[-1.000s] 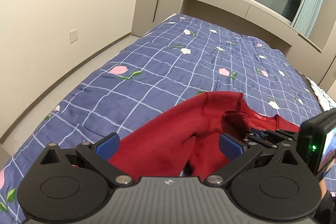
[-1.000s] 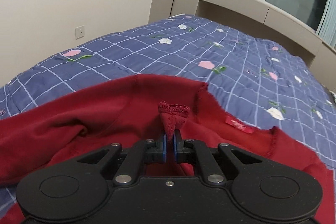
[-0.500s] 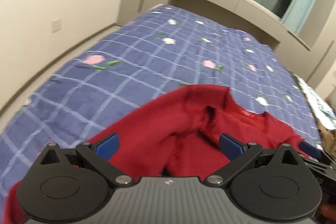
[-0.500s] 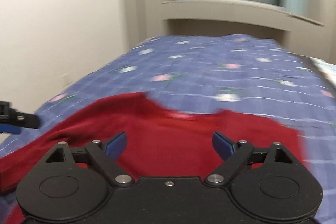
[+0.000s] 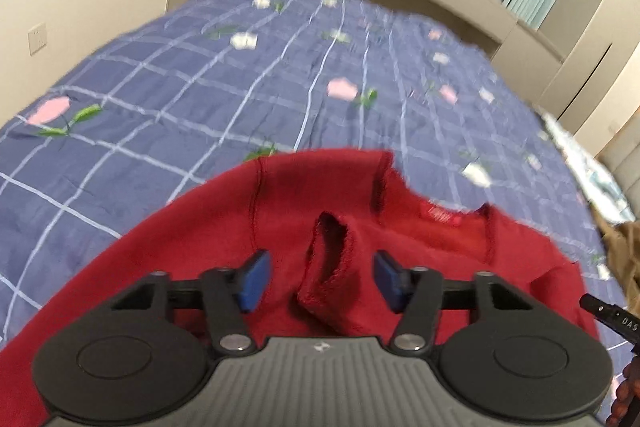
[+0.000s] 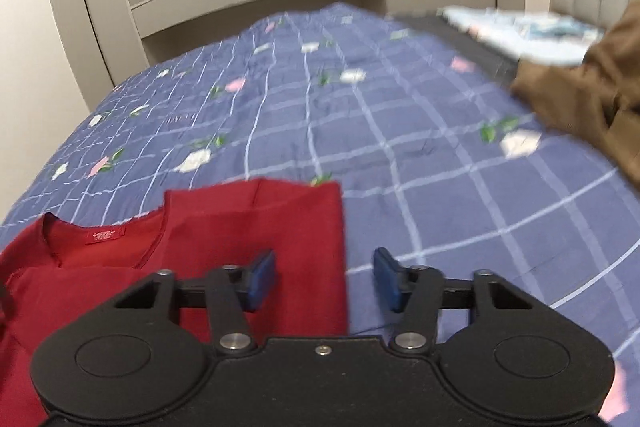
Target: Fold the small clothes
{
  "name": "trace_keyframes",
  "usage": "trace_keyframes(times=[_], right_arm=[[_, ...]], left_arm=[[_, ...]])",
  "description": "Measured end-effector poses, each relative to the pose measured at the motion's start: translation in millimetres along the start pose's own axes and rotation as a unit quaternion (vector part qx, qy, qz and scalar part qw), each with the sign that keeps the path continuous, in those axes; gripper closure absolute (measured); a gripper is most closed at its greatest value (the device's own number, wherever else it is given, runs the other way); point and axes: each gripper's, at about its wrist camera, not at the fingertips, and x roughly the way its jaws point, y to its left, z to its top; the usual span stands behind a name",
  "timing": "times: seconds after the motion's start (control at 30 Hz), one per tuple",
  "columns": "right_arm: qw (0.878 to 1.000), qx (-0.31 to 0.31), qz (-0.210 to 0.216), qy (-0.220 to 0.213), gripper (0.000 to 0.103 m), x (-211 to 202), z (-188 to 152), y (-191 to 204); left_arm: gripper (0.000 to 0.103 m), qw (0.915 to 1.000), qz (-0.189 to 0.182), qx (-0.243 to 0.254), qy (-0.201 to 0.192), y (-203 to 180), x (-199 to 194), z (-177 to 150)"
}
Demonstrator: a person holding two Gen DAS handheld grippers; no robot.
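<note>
The sweater [image 5: 280, 211] lies on the bed [image 5: 200, 87] at six o'clock, its neck label [image 6: 103, 235] toward nine in the right wrist view. A crumpled garment [image 6: 580, 99] lies at two o'clock, bedding [image 6: 520, 31] behind it.

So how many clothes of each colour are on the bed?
Red garment: 1
Brown garment: 1
Total: 2
The pale patterned fabric at the far edge is too blurred to count as clothing.
</note>
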Motion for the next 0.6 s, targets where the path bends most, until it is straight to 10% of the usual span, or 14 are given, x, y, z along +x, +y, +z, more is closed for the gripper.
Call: trace_keyframes(times=[0.07,0.17,0.37,0.6], right_arm=[[1.000,0.012,0.007,0.006,0.089,5,-2,0],[1.000,0.012,0.004,-0.012,0.096,1,0,2],[0.999,0.010,-0.014,-0.029,0.097,-3,1,-1],[0.999,-0.004,-0.036,-0.019,0.095,10,-11,1]], left_arm=[[0.088,0.9997,0.005,0.012,0.020,-1,8,0],[0.101,0.9994,0.015,0.032,0.003,-5,3,-5],[0.103,0.9967,0.026,0.041,-0.065,-4,-28,-15],[0.103,0.9967,0.065,0.042,-0.026,8,-6,-28]])
